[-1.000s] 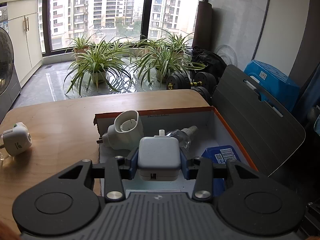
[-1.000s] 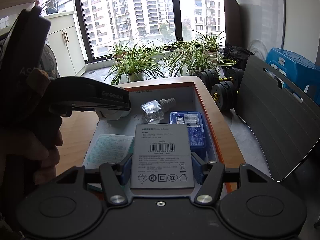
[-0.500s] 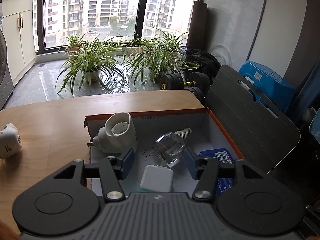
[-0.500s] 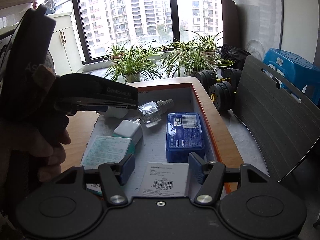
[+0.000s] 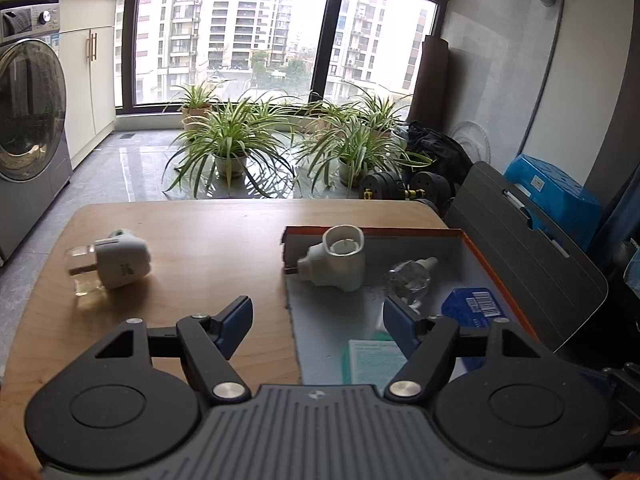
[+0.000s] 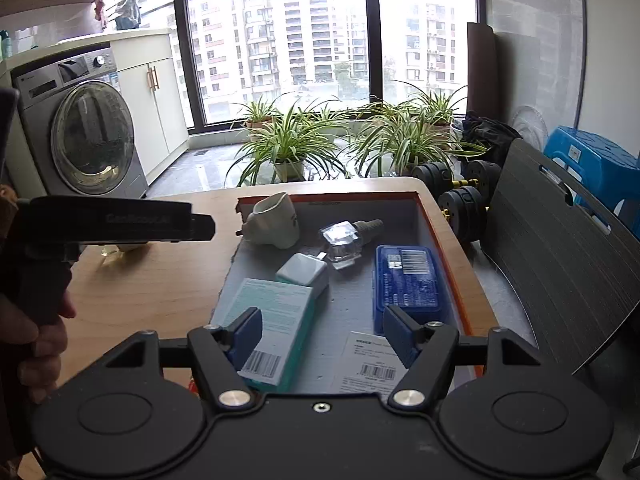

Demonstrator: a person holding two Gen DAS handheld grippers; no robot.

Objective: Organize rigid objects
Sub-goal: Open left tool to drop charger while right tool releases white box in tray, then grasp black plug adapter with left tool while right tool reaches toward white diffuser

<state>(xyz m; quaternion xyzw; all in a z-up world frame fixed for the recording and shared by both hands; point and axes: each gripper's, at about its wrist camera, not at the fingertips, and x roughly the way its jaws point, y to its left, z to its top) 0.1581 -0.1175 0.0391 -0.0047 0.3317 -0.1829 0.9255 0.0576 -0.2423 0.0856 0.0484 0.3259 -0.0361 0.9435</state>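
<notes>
Inventory, taken over my two tools.

1. My left gripper [image 5: 316,320]: blue-padded jaws opening, nothing between them; it hangs over the left wall of the box, one pad above the round-cornered wooden table [image 5: 208,240], the other above the box floor.
2. My right gripper [image 6: 322,332]: jaws likewise opening, empty, above the near end of the box.
3. Shallow cardboard box with orange rim and grey floor [image 6: 448,256]: sits on the table's right half.
4. White plastic plug-in adapter with round socket [image 6: 274,220]: lies in the box's corner at 11 o'clock.
5. Clear faceted glass bottle with ribbed cap [image 6: 346,238]: on its side near the box's centre, just at 3 o'clock of the adapter.
6. Small white square charger block [image 6: 302,270]: at 7 o'clock of the bottle, touching the teal carton.
7. Teal-and-white cardboard carton with barcode [image 6: 276,320]: along the left wall, at 8 o'clock.
8. Blue rectangular plastic case with barcode label [image 6: 406,280]: along the right wall, at 3 o'clock.
9. White flat carton with barcode [image 6: 372,364]: at 6 o'clock, partly hidden under my right tool.
10. White plug unit with clear liquid bottle [image 5: 110,262]: on the bare table, well apart from the box, at 9 o'clock.
</notes>
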